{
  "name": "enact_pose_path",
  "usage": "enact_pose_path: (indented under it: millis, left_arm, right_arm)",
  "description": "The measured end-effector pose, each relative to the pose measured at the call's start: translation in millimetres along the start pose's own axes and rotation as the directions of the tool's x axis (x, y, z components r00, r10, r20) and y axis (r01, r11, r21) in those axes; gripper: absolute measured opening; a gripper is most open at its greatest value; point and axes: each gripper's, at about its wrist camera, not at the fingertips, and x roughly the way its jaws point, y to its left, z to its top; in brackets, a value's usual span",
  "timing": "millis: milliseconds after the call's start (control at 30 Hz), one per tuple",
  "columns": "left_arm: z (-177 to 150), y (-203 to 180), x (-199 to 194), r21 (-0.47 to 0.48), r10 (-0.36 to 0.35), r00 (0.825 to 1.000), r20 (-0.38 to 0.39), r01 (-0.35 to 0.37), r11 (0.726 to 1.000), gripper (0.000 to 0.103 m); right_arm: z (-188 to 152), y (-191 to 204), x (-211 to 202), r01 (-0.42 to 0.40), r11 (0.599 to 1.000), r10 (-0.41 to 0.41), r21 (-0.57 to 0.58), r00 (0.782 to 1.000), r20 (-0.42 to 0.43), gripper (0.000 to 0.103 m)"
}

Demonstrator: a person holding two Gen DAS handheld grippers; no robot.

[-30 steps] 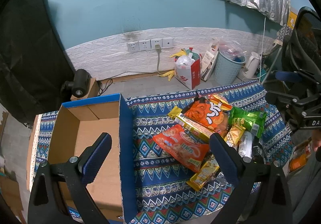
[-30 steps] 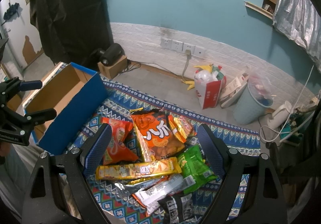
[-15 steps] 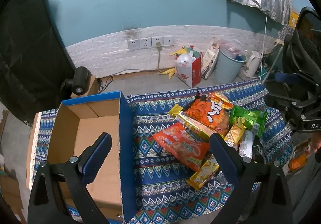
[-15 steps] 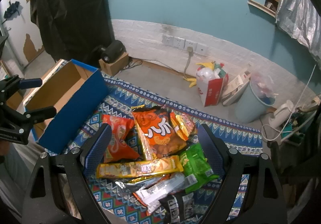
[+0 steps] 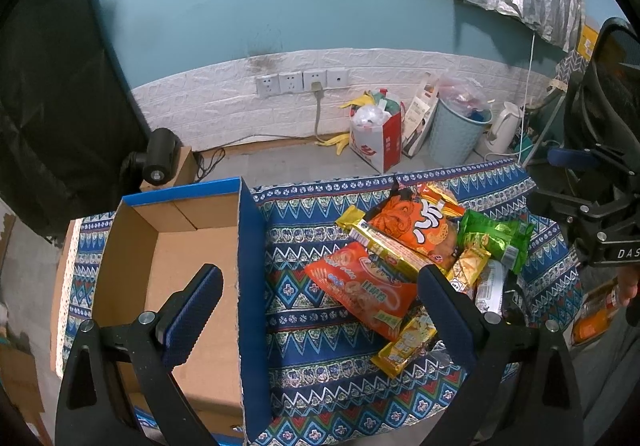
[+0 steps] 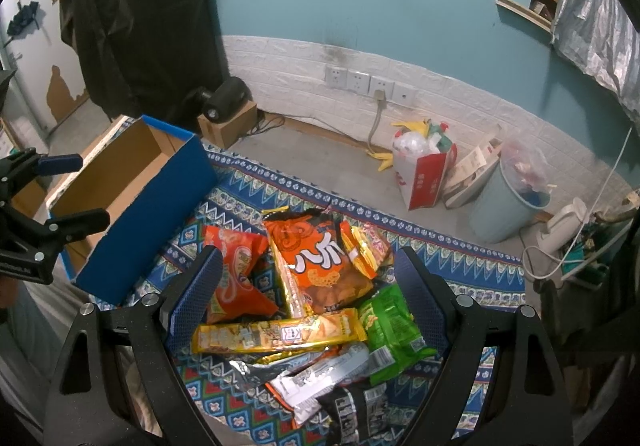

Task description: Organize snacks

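Note:
A heap of snack packets lies on a blue patterned cloth [image 5: 320, 330]: a big orange chip bag [image 6: 316, 262], a red-orange bag [image 5: 360, 288], a long yellow bar [image 6: 276, 332], a green bag [image 6: 390, 330] and silver and dark packets near the front. Left of the heap stands an empty blue cardboard box [image 5: 188, 270]. My left gripper [image 5: 320, 310] hangs open above the box's right wall and the cloth, holding nothing. Over the front of the heap my right gripper [image 6: 308, 294] is open and empty too. Each gripper shows at the edge of the other's view.
Beyond the cloth is bare floor up to a white brick wall with sockets [image 5: 302, 82]. A red-and-white bag of rubbish [image 5: 376, 134], a pale blue bin [image 5: 460, 132] and a white kettle [image 5: 502, 130] stand there. A small spotlight on a box [image 5: 160, 162] sits behind the blue box.
Both views have shifted slightly, as if the grippers dropped a little toward the cloth. The packets and the box have not moved, and both grippers stay open.

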Motion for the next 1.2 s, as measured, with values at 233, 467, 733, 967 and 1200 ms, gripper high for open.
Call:
enact_pose_path:
  millis: [233,467,733,967,1200]
  left_arm:
    - [-1,0,2,-0.004,-0.002,1.0,-0.011,0.001,1.0,0.099]
    - [-1,2,3,-0.007,0.0,1.0,-0.014,0.0,1.0,0.099]
    - [-4,5,15,-0.022,0.016,0.999,-0.037,-0.016,1.0,0.099]
    - [-4,11,43,-0.029,0.026,0.995,-0.099,-0.029,0.999,0.099]
    - [-11,18,88,-0.127,-0.035,0.97,-0.241,0.004,0.992,0.099]
  right_arm:
    - [0,1,2,-0.001,1.0,0.001,-0.003,1.0,0.0,0.086]
    - [-2,3,3,-0.005,1.0,0.005,-0.002,1.0,-0.002,0.086]
    - [-5,3,7,-0.014,1.0,0.014,-0.021,1.0,-0.019,0.086]
    - [-8,-5,21,-0.022,0.999,0.02,-0.03,0.996,-0.082,0.086]
    - [-15,-24,48,0.013,1.0,-0.017,-0.024,0.986,-0.164,0.086]
